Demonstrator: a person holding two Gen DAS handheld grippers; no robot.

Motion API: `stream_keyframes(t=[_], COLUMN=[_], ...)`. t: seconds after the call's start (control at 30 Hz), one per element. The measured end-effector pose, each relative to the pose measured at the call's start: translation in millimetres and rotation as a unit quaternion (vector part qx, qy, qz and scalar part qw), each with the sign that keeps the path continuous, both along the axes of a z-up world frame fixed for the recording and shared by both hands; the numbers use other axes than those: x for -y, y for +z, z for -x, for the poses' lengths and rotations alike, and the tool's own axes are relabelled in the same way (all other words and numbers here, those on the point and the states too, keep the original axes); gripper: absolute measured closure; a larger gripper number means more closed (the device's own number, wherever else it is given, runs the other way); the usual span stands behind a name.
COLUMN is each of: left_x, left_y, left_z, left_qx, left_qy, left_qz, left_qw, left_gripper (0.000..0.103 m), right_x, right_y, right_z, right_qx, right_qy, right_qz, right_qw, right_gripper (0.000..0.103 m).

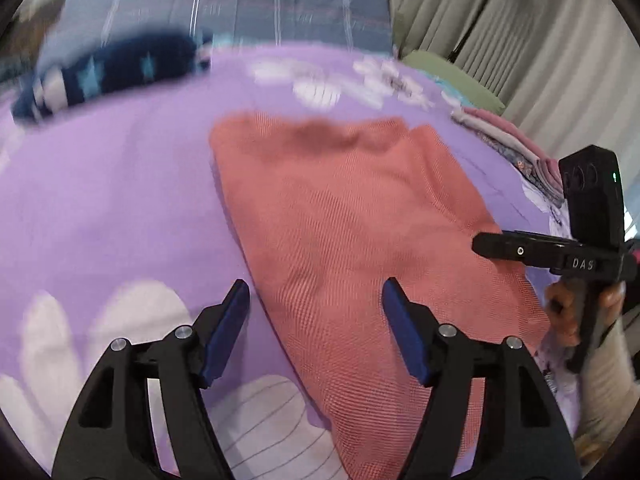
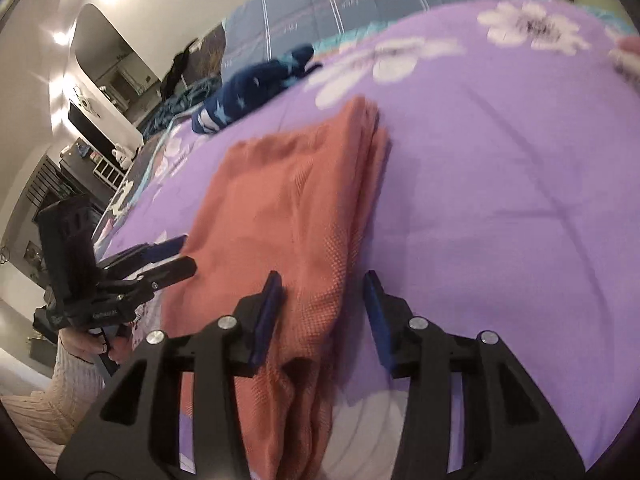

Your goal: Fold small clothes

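Note:
A salmon knit garment [image 1: 340, 220] [image 2: 288, 200] lies folded into a long strip on the purple floral bedspread [image 1: 100, 200] [image 2: 500, 180]. My left gripper [image 1: 315, 292] is open over the near left edge of the strip, with bedspread under its left finger and cloth under its right. In the right wrist view the left gripper [image 2: 186, 253] shows by the strip's left side. My right gripper [image 2: 322, 280] is open too. The strip's near right edge lies between its pads, with a gap at the right pad. The left wrist view shows the right gripper [image 1: 480, 246] edge on.
A navy garment with pale stars [image 1: 112, 72] [image 2: 248, 88] lies crumpled at the far left of the bed. A stack of folded clothes [image 1: 516, 148] sits at the far right edge, beside a green pillow [image 1: 452, 76]. A blue plaid blanket [image 1: 240, 4] lies behind.

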State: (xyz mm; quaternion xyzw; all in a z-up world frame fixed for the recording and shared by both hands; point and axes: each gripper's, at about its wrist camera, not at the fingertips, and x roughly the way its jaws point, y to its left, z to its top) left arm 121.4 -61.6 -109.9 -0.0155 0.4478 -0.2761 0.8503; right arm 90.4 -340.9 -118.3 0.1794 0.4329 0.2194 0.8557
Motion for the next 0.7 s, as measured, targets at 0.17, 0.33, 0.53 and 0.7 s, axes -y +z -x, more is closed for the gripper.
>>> stream_keyframes(t=[0.17,0.33,0.53,0.7], left_x=[-2,2,3,10], left_y=[-3,-1,-4,-7], left_z=[-10,-10,-17,-31], left_qx=[-0.01,-0.01,-0.02,-0.03], left_qy=[-0.01,-0.022,-0.041,-0.05], left_qz=[0.031,0.018,0.034,0.051], left_qw=[0.9994,0.9995,0.9984,0.997], left_gripper=[0.032,0.032,0.032,0.03], right_x=[1,9,12,1], right_y=[-3,4,-2,-6], right_z=[-13,-9,-6,-38], right_qx=[-0.018,-0.038,-0.066,-0.058], right_qy=[0.001,-0.008,0.02,0.034], right_qz=[-0.024,-0.026,-0.023,-0.04], right_qw=[1.0,0.999,0.997,0.997], right_gripper=[0.056,0.057,0.047,0.044])
